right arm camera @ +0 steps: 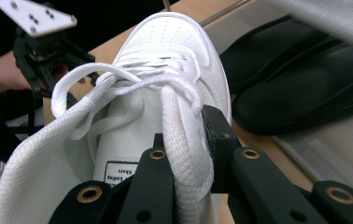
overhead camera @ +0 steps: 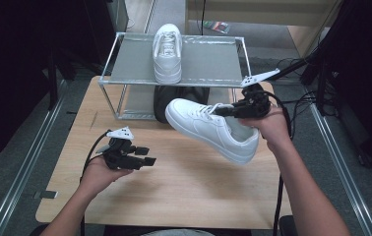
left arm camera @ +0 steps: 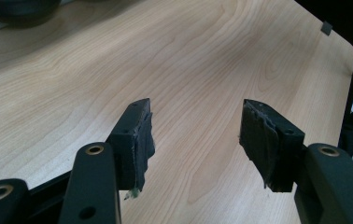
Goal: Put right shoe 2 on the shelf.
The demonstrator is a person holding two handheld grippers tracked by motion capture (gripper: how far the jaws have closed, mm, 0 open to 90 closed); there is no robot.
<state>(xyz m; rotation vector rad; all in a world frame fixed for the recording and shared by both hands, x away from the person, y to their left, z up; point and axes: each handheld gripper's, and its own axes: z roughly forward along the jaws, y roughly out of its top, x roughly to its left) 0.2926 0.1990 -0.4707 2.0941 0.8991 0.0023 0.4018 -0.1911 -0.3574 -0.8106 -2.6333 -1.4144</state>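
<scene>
Right gripper (overhead camera: 223, 111) clamped on the tongue and laces of a white sneaker (overhead camera: 208, 129), jaws closed down to the thickness of that padded collar; seen up close in the right gripper view (right arm camera: 184, 154), with the thick lace pinched between the black jaws. Left gripper (overhead camera: 147, 161) spread wide and empty, hovering low over the bare wooden table (overhead camera: 184, 196), nothing between its pads (left arm camera: 139, 140).

Largest first: metal shelf rack (overhead camera: 233, 42) at the far edge of the table, already carrying the matching white sneaker (overhead camera: 168, 51) on its top deck, toe toward the near side. Dark sandals (right arm camera: 300, 88) tucked on the lower level beneath.

Held sneaker up in the air, clear of the table, between the rack and the person, long axis slanting from toe at upper left, near the rack's lower front rail, to heel at lower right under the right hand. Open shelf space just right of the shelved shoe, up and forward of the held one. Likely next: lift and swing the toe round to line up beside its mate. Right hand plainly nearer; left well apart, down at the near left.
</scene>
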